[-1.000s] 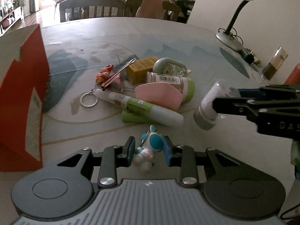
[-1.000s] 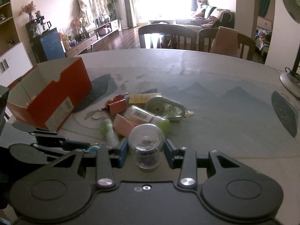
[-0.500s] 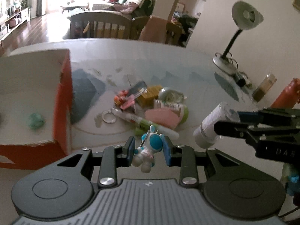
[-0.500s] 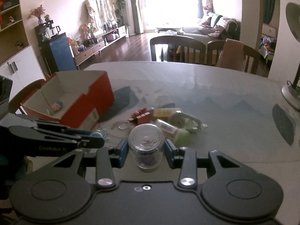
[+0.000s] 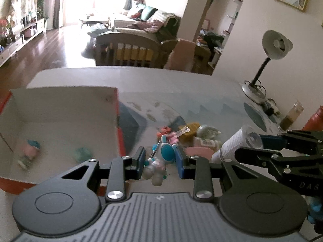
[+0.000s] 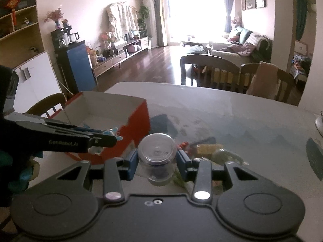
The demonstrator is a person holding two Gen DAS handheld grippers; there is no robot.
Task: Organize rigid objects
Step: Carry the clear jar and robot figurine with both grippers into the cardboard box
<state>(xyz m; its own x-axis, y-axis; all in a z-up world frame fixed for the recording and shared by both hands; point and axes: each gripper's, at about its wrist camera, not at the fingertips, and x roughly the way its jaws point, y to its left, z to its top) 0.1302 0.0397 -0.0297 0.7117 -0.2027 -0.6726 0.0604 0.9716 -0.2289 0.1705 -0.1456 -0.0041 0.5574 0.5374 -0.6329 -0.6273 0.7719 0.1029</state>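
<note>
**Both tongs loaded, carry toward the box under way**

The step in hand looks like the carry: each tongs has one item lifted clear of the pile, and the open red cardboard box with pale inside [image 5: 60,121] lies at about ten o'clock of the left wrist view.

The left tongs [image 5: 160,162] are closed down on a small blue-and-white plastic astronaut figurine [image 5: 159,161], gripped across its round blue head, legs hanging below the pads. The right tongs [image 6: 157,161] are closed on a clear cylindrical plastic bottle with a printed white label [image 6: 156,157], held by its sides, its round end toward the camera; from the left view it shows at three o'clock, tilted.

Next, I judge, each load must travel over the box's near wall and be let go low inside, where a pink item [image 5: 29,151] and a green one [image 5: 82,153] already lie, blurred.

The remaining clutter of small things [image 5: 187,137] sits on the pale patterned counter [image 5: 201,92] at one o'clock, just beyond the figurine.
</note>
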